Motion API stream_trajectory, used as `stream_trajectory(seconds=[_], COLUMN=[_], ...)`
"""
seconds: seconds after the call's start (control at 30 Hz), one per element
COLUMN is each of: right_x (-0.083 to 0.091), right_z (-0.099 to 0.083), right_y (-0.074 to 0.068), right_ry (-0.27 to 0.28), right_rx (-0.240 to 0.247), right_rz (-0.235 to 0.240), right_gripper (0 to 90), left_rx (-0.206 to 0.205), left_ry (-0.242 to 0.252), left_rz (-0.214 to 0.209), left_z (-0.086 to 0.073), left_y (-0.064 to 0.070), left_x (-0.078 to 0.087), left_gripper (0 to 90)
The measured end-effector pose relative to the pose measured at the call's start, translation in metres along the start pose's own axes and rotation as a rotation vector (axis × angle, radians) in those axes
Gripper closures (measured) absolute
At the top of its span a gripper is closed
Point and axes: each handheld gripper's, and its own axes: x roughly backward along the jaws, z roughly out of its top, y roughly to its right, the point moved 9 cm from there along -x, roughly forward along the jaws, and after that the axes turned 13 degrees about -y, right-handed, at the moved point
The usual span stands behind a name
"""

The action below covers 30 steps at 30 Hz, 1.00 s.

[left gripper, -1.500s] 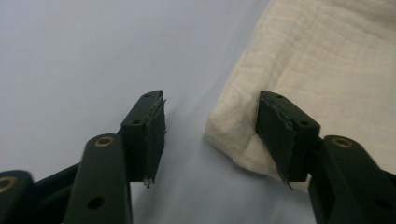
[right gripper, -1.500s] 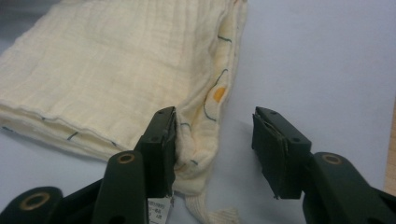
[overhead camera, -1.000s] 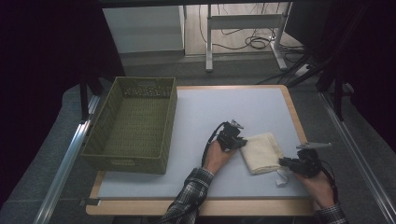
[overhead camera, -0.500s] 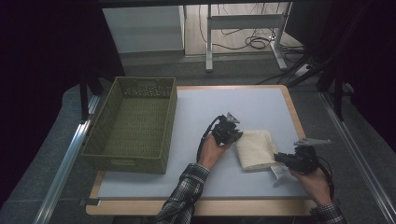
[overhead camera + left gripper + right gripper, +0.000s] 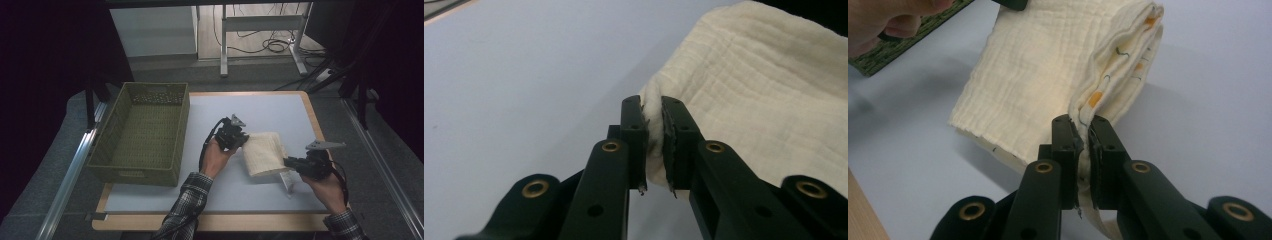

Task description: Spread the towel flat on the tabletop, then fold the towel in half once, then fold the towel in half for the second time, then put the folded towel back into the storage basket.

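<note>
- Spanning most of the frame, the white surface carries a green woven basket on its left half and a folded cream cloth right of centre; basket looks empty from the high view.
- Cloth lies between the two tools, long axis running roughly from far-left to near-right, well apart from the basket, which sits to its left.
- Left hand-held gripper is on the cloth's basket-side end and is the nearer tool to the basket, so my read is any carry goes leftward, led by that hand.
- In its own view the left hand-held gripper is pinching a bunched corner of cloth, jaws nearly together with fabric squeezed between them.
- Right hand-held gripper holds the opposite, near-right end; its own view shows the right hand-held gripper clamped on the layered edge of the cloth.
- Hard to tell: whether the cloth is clear of the surface or resting on it, how many layers each pinch catches, and what the small pale tag-like piece is.
</note>
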Motion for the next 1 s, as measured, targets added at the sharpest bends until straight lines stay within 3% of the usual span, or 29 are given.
stream_trajectory(seconds=[0.27, 0.7, 1.0], right_x=[-0.006, -0.014, -0.020], right_z=[0.019, 0.044, 0.062], right_y=[-0.017, -0.041, -0.056], right_ry=[0.017, 0.050, 0.064], right_rx=[0.051, 0.084, 0.110], right_rz=[0.006, 0.022, 0.036], right_gripper=[83.4, 83.3, 83.3], left_rx=[0.008, 0.007, 0.023], left_ry=[-0.009, -0.026, -0.024], left_rz=[0.045, 0.111, 0.131], left_z=[-0.005, -0.008, -0.013], left_y=[-0.015, -0.036, -0.052], left_x=[0.022, 0.058, 0.076], left_gripper=[81.3, 81.2, 81.0])
